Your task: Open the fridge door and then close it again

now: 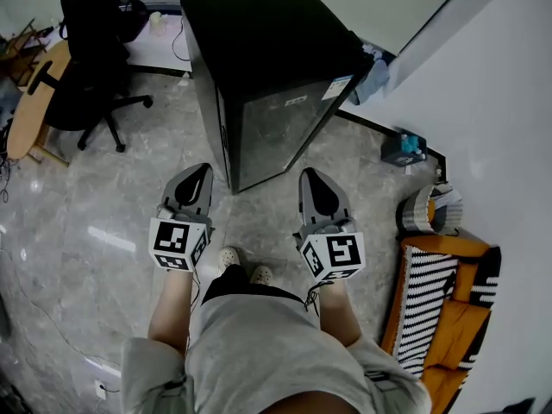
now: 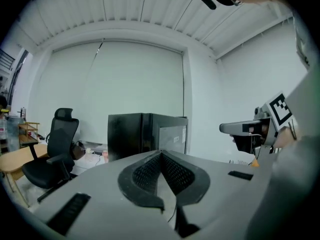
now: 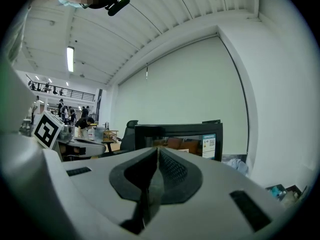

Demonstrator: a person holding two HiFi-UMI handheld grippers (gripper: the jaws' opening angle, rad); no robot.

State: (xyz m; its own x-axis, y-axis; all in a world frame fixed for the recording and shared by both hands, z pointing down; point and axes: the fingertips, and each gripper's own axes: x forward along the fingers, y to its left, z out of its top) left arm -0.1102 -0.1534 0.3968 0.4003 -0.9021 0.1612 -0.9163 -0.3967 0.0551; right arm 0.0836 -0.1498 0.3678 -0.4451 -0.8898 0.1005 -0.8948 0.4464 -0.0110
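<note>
1. Head view. The black fridge (image 1: 267,59) stands on the grey floor (image 1: 95,222), with its glossy door (image 1: 276,132) shut and facing the person.
   - The left gripper (image 1: 200,171) and right gripper (image 1: 312,176) are held before the door's lower edge, near it but touching nothing. I judge the task not yet begun.
   - No handle shows, so I cannot tell the hinge side. A pull on the wrong edge would get nowhere.
   - The wall (image 1: 509,102) runs close on the fridge's right, with a teal box (image 1: 404,148) at its foot. A door swinging that way could foul them.
   - An office chair (image 1: 86,59) and a wooden surface (image 1: 30,110) stand well apart on the left, out of the way.

2. Left gripper view. The fingers (image 2: 146,173) are pressed together with nothing between them, pointing towards the fridge's front corner across open floor. Closed fingers cannot take a door edge. They must part first, or they will likely skid on the gloss.

3. Right gripper view. The fingers (image 3: 172,171) here are also closed and empty. The door sits in the middle ahead, with a label (image 3: 210,145) at its upper right. People (image 3: 82,124) work far behind on the left and are no obstruction.
</note>
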